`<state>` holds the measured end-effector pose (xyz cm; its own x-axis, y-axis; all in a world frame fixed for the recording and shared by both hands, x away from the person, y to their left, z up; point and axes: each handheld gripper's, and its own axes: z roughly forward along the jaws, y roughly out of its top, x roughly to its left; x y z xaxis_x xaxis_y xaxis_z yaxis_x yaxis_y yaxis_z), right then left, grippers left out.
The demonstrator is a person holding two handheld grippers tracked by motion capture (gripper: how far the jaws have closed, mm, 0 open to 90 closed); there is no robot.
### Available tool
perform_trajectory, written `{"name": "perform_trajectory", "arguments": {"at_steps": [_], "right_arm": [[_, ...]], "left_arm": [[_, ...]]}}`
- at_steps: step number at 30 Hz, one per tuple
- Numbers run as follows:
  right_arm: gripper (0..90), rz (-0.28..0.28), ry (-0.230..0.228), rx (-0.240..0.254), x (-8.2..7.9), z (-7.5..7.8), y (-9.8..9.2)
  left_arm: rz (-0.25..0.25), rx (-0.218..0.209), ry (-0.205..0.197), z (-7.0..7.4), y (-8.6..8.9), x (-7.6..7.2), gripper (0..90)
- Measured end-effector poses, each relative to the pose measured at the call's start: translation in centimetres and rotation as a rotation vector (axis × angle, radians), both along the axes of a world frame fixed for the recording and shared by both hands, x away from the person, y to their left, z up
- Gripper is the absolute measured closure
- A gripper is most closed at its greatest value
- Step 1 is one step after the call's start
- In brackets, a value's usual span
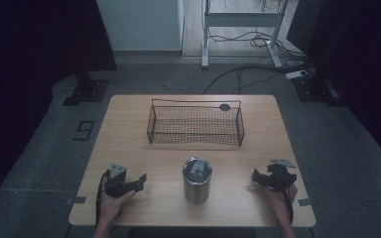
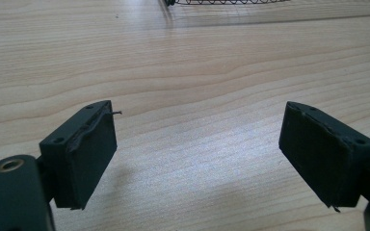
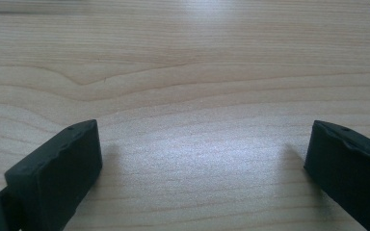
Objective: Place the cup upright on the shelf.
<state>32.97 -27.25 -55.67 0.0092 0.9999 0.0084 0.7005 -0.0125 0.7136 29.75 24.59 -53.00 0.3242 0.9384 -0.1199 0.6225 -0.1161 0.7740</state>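
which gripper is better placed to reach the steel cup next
Left, marginally: the left gripper lies a little closer to the steel cup than the right gripper. Both are open, holding nothing.

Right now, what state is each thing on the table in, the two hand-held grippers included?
Left hand-held gripper: open, holding nothing, low over the table.
Right hand-held gripper: open, holding nothing, low over the table.
Cup: upright between the grippers, untouched, with something inside that I cannot make out.
Basket: upright at the far side, looks empty.
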Motion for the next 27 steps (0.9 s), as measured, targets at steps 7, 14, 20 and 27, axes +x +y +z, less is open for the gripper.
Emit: {"name": "perform_trajectory", "arguments": {"at_steps": [7, 14, 20, 27], "right_arm": [[0.0, 0.001, -0.001, -0.003, 0.0, 0.0, 0.0], [0.0, 0.003, -0.002, -0.002, 0.0, 0.0, 0.0], [0.0, 0.006, -0.002, -0.002, 0.0, 0.0, 0.0], [0.0, 0.007, -0.002, -0.002, 0.0, 0.0, 0.0]], "left_arm": [[-0.003, -0.005, -0.006, 0.3, 0.0, -0.1, 13.2], [-0.019, -0.012, -0.025, 1.0, -0.3, -0.5, 12.8], [-0.033, -0.012, -0.033, 1.4, -0.6, -0.8, 12.7], [-0.080, 0.001, -0.048, 2.1, -1.5, -1.3, 11.1]]}}
